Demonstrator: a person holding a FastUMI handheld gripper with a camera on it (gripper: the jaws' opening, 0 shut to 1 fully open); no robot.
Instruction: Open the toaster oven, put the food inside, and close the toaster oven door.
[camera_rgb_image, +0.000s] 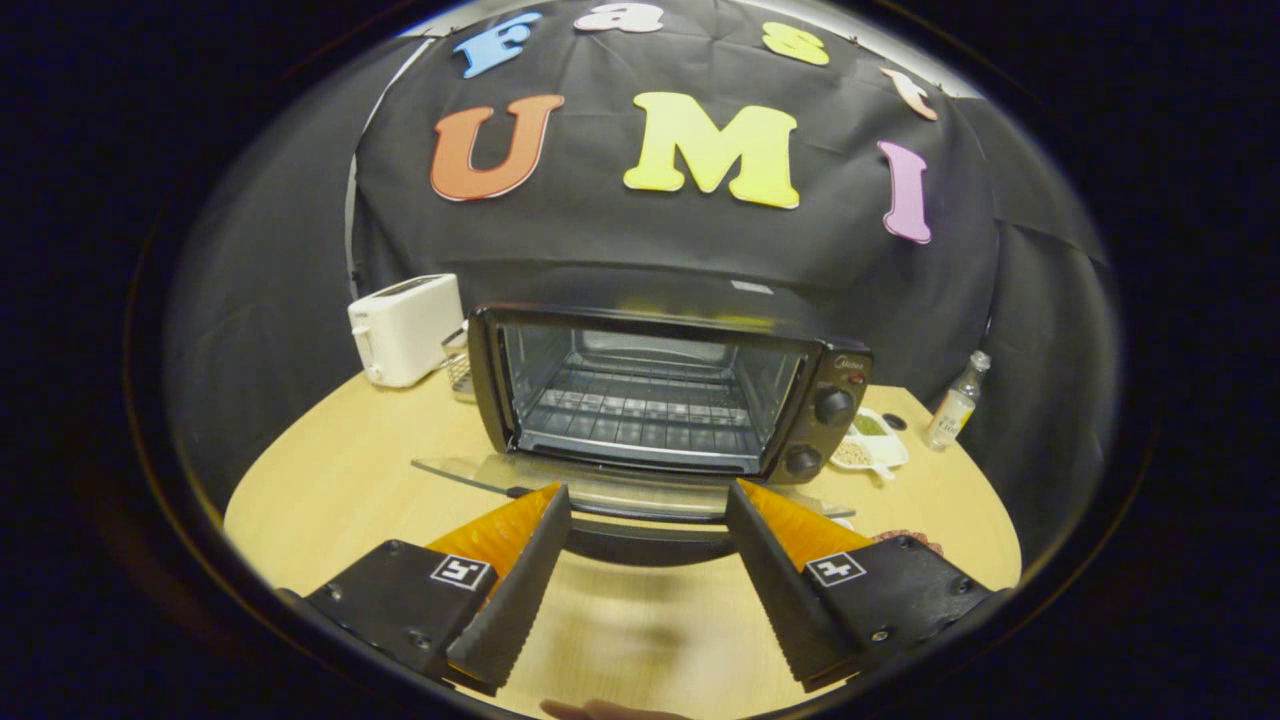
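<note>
A black toaster oven (668, 395) stands on the round wooden table (330, 490), beyond the fingers. Its glass door (620, 488) lies folded down flat toward me, and the dark handle (648, 540) at its front edge sits between the fingertips. Inside, the wire rack (640, 410) is bare. My gripper (648, 505) is open, its fingers wide apart on either side of the handle and touching nothing. A small part of something patterned (905, 538) peeks out behind the right finger; what it is I cannot tell.
A white toaster (405, 328) stands left of the oven, with a small wire rack (458, 368) beside it. Right of the oven are a white divided dish (868, 440) of seasonings and a small bottle (955, 403). A fingertip (600, 710) shows at the table's near edge.
</note>
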